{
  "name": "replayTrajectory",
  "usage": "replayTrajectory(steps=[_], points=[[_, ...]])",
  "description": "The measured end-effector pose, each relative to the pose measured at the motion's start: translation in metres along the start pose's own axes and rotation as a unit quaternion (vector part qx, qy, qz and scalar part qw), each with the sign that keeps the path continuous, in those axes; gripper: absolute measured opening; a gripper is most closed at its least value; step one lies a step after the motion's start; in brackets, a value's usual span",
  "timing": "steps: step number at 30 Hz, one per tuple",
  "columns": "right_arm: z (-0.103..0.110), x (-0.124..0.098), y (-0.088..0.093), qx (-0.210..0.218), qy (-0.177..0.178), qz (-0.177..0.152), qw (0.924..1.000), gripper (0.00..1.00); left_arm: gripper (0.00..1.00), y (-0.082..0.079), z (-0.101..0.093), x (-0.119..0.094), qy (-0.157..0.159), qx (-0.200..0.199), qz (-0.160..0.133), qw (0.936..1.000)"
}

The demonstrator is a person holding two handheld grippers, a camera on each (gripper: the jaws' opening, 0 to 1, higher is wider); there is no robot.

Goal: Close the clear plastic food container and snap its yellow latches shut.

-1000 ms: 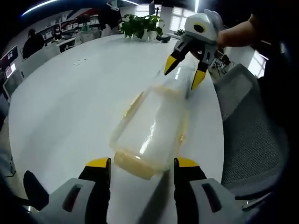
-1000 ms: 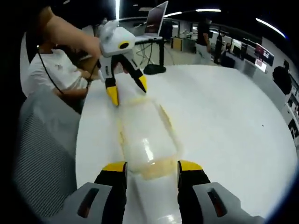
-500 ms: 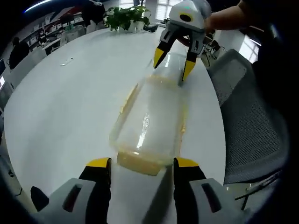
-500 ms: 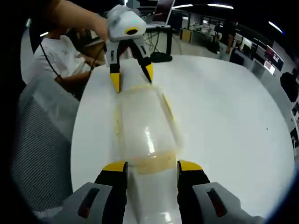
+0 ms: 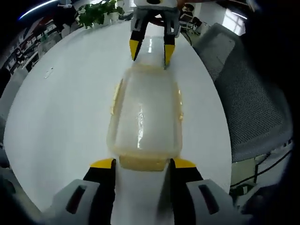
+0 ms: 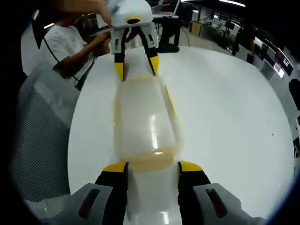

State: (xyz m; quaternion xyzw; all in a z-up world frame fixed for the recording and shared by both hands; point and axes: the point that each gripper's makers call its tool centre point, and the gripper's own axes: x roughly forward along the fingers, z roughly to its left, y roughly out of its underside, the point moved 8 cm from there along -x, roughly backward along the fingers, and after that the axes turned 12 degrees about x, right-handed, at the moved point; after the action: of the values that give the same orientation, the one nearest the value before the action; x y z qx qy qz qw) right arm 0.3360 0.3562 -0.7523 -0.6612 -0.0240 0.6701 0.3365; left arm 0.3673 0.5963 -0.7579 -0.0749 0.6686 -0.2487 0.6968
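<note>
The clear plastic container lies lengthwise on the white table, with its lid down on top and a gripper at each short end. Its walls are so see-through that the inside cannot be made out — glare streaks across the lid. A yellow latch runs along the end nearest the left gripper, and thin yellow strips show along both long sides; whether any of them is snapped down is hard to tell.

In the left gripper view, the left gripper's jaws stand apart, one yellow tip at each side of that near latch, gripping nothing; whether the tips touch the container I cannot tell. At the far end the right gripper points down with its jaws spread, the tips at the container's far edge.

In the right gripper view the same holds in mirror: the right gripper's open jaws flank the near yellow latch, empty, and the left gripper comes down at the far end, a hand on it cut off at the top edge.

A grey mesh chair stands just beside the table — potted plants sit blurred at its far end.
</note>
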Motion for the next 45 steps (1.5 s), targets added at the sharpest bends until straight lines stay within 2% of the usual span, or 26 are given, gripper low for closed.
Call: replayTrajectory(steps=[6, 12, 16, 28, 34, 36, 39, 43, 45], points=[[0.000, 0.006, 0.001, -0.024, -0.001, 0.019, 0.9995, 0.41, 0.45, 0.002, 0.001, 0.004, 0.009, 0.006, 0.015, 0.9998], [-0.001, 0.010, -0.004, -0.035, -0.002, 0.023, 0.9991, 0.40, 0.43, 0.002, 0.004, 0.004, 0.006, 0.017, 0.016, 0.9997], [-0.002, 0.015, -0.002, -0.044, 0.003, 0.038, 0.9983, 0.40, 0.40, -0.001, 0.004, 0.006, 0.007, 0.023, 0.018, 0.9996], [-0.003, 0.019, -0.007, -0.049, 0.002, 0.063, 0.9968, 0.40, 0.39, -0.002, 0.004, 0.006, 0.010, 0.026, 0.027, 0.9993], [-0.003, 0.019, -0.009, -0.055, 0.007, 0.084, 0.9950, 0.40, 0.40, -0.007, 0.005, 0.008, 0.017, 0.032, 0.046, 0.9983], [-0.002, 0.019, -0.010, -0.044, 0.010, 0.086, 0.9953, 0.40, 0.40, -0.007, 0.005, 0.008, 0.017, 0.032, 0.049, 0.9981], [-0.003, 0.019, -0.009, -0.044, 0.009, 0.084, 0.9955, 0.40, 0.40, -0.005, 0.004, 0.007, 0.015, 0.031, 0.044, 0.9984], [-0.004, 0.018, -0.009, -0.044, 0.006, 0.078, 0.9960, 0.40, 0.39, 0.000, 0.003, 0.005, 0.010, 0.026, 0.019, 0.9994], [-0.007, 0.018, -0.008, -0.051, -0.004, 0.065, 0.9966, 0.39, 0.38, 0.000, 0.003, 0.005, 0.007, 0.017, 0.014, 0.9997]])
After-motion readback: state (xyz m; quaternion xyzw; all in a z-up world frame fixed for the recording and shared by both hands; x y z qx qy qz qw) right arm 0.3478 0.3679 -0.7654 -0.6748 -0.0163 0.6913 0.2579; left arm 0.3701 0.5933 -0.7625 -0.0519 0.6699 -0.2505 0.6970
